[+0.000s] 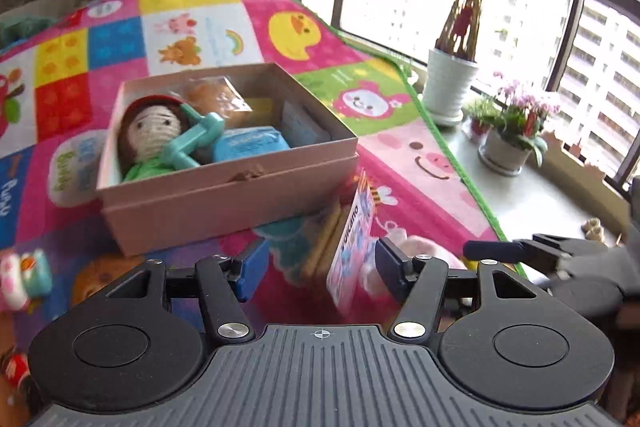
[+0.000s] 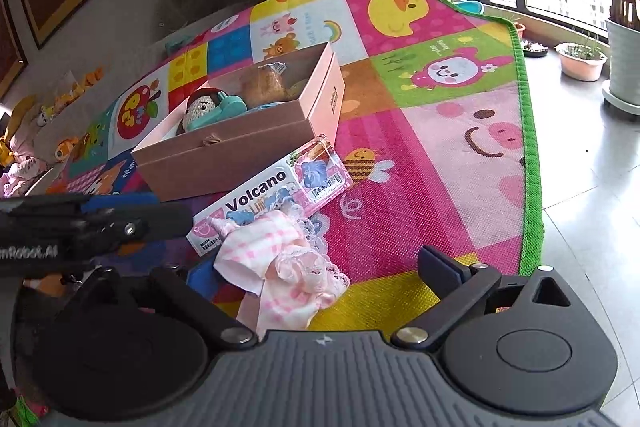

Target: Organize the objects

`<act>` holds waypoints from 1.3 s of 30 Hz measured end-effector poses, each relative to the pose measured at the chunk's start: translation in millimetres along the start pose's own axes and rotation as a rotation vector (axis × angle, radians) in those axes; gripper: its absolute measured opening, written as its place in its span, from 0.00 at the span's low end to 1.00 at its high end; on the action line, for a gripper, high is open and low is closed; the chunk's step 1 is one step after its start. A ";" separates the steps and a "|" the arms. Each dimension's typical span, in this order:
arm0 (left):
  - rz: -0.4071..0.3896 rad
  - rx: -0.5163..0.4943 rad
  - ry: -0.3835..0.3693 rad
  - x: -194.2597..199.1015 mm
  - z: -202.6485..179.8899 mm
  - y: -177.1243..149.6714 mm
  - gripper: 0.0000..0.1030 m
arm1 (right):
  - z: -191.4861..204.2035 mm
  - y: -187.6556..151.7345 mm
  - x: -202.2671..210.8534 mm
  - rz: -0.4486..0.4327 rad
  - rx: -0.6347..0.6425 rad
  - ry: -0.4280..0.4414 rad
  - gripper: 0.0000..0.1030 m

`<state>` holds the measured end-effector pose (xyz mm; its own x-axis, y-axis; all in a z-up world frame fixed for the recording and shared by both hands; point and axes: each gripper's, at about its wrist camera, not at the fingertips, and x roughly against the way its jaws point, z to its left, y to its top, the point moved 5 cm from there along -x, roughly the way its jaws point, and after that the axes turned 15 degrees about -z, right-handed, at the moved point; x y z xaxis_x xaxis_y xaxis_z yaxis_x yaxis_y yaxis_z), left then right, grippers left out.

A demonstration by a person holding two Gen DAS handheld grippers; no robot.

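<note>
fingers of your left gripper (image 1: 320,267) stand apart, gripping nothing, the volcano packet (image 1: 352,239) tilted loose between them; your right gripper (image 2: 316,279) gapes wide over the pink cloth (image 2: 288,263). close squarely on the packet's flat faces, then lift it over the pink box (image 1: 224,195).

snack pack (image 1: 352,243): blurred, label partly unreadable | box (image 1: 224,195) contents: overlapping, partly hidden

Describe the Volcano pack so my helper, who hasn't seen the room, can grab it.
On the play mat find the pink box of toys. The pack leans against its near side, outside it, beside a pink checked cloth. It alone bears the word "Volcano".
</note>
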<state>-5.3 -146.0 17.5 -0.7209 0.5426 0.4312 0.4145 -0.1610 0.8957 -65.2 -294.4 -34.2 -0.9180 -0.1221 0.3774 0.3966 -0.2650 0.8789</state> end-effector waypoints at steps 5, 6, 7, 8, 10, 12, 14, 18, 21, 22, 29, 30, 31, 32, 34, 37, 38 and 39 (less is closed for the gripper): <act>0.081 0.012 -0.020 -43.2 -9.4 1.6 0.61 | 15.0 -10.6 11.2 0.041 0.240 0.041 0.65; 0.097 0.012 -0.015 -51.0 -10.4 -0.8 0.61 | 16.9 -12.1 14.8 0.041 0.279 0.051 0.58; 0.113 0.014 -0.007 -57.1 -10.7 -3.5 0.55 | 18.3 -12.8 17.7 0.044 0.306 0.058 0.45; 0.127 0.018 0.003 -62.2 -10.1 -6.2 0.41 | 19.4 -12.6 20.0 0.048 0.321 0.064 0.35; 0.136 0.035 0.008 -64.6 -8.1 -8.7 0.37 | 20.4 -10.3 24.5 0.046 0.327 0.072 0.29; 0.133 0.036 -0.006 -59.4 -8.1 -8.6 0.30 | 21.8 -8.2 28.4 0.043 0.330 0.082 0.25; 0.128 0.017 -0.019 -50.2 -8.7 -7.9 0.25 | 23.2 -5.7 32.1 0.042 0.330 0.092 0.22; 0.105 0.017 -0.035 -20.3 -4.2 -7.0 0.25 | 23.3 5.1 42.1 0.018 0.324 0.117 0.20; 0.056 0.084 -0.058 4.4 3.7 10.0 0.25 | 17.7 19.8 47.5 -0.019 0.287 0.119 0.20; 0.030 0.097 -0.058 10.5 5.9 20.0 0.25 | 15.4 24.3 48.1 -0.030 0.270 0.120 0.20; -0.160 0.147 0.045 -18.4 21.7 104.4 0.25 | 9.0 29.3 35.9 -0.055 0.172 0.143 0.20; -0.161 0.175 0.067 -33.6 26.8 109.4 0.25 | 9.7 27.4 34.3 -0.053 0.168 0.146 0.20; -0.154 0.207 0.089 -49.0 31.7 111.1 0.25 | 9.7 25.8 33.5 -0.053 0.165 0.149 0.20; -0.138 0.248 0.103 -64.5 36.5 109.5 0.26 | 9.3 25.2 33.4 -0.054 0.160 0.149 0.20; -0.085 0.328 0.104 -89.5 41.8 99.3 0.27 | 5.6 24.4 33.5 -0.052 0.145 0.146 0.20; -0.023 0.320 0.133 -103.9 40.6 79.1 0.30 | -2.2 24.4 33.2 -0.051 0.140 0.123 0.20; -0.023 0.297 0.146 -102.1 40.5 75.4 0.30 | -4.8 24.6 32.9 -0.051 0.142 0.115 0.20; -0.040 0.283 0.161 -96.1 41.2 73.8 0.30 | -6.8 24.7 32.5 -0.050 0.141 0.108 0.20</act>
<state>117.5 -176.0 37.6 -0.8093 0.4026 0.4277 0.5052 0.1054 0.8566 -85.2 -311.4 -2.3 -0.9272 -0.2166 0.3056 0.3389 -0.1375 0.9307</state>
